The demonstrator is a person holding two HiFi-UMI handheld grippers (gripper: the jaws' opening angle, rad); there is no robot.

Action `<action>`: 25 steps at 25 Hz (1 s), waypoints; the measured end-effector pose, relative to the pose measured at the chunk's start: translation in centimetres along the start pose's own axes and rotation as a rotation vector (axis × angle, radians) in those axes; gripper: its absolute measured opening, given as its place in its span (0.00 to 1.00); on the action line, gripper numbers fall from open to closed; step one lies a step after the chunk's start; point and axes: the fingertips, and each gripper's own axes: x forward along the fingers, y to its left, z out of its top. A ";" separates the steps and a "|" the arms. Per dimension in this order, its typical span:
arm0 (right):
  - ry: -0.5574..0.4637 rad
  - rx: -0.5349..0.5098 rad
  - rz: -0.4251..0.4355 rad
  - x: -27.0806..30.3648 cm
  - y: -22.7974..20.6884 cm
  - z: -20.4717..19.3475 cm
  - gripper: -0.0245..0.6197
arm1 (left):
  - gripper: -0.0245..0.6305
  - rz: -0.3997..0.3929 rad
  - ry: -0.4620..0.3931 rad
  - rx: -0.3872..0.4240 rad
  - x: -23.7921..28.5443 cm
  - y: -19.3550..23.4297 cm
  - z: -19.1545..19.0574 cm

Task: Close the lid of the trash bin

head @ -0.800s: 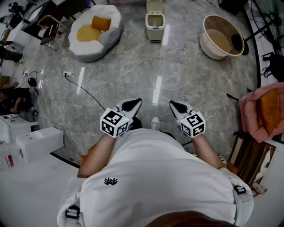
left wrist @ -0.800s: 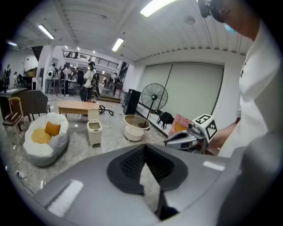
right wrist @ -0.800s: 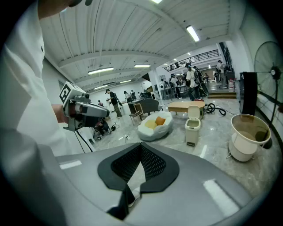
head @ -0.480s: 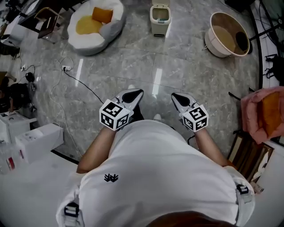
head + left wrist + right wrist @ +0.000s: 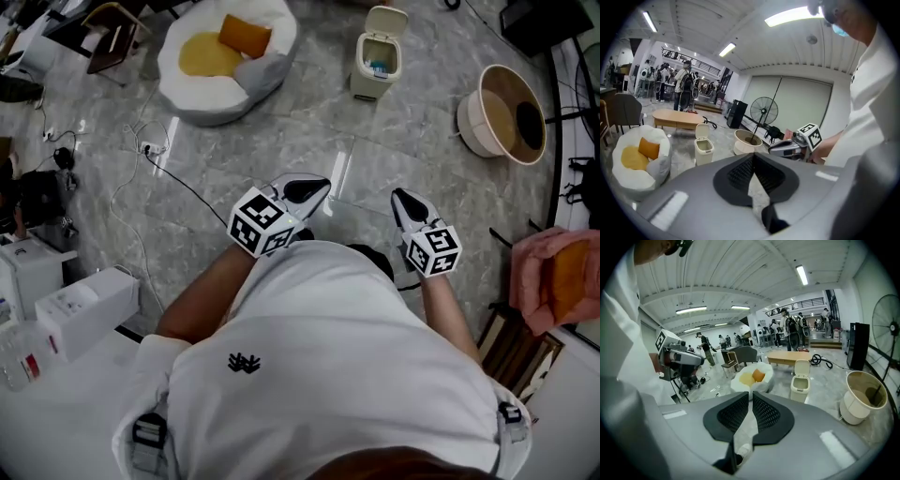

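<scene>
Nothing is done yet: the cream trash bin (image 5: pixel 376 67) stands at one o'clock, well apart across the marble floor (image 5: pixel 281 131), its lid (image 5: pixel 386 21) raised, while the left tongs (image 5: pixel 317 187) and right tongs (image 5: pixel 403 198) are pinched together, empty.

White short-sleeve tee (image 5: pixel 328 375), small blk logo (image 5: pixel 243 362) lower left. Left gripper (image 5: pixel 322 184) & right gripper (image 5: pixel 398 193): grey-white shells, blk ribbed pads (image 5: pixel 740 171), b/w marker cubes (image 5: pixel 262 222).

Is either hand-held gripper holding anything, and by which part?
Nothing: left hand-held gripper and right hand-held gripper are both shut and empty, away from the trash bin.
</scene>
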 end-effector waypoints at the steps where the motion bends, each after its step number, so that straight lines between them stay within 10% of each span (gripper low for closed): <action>1: 0.000 -0.001 -0.011 1.4 0.0 0.9 0.05 | 0.12 -0.004 0.004 0.001 -0.4 1.6 0.3; 14: 0.016 -0.047 -0.018 15.0 -6.9 10.5 0.07 | 0.12 0.118 -0.041 -0.111 -1.8 14.9 3.6; 25: 0.076 0.048 -0.038 31.6 -26.3 17.5 0.12 | 0.12 0.274 -0.024 -0.144 5.6 25.4 12.1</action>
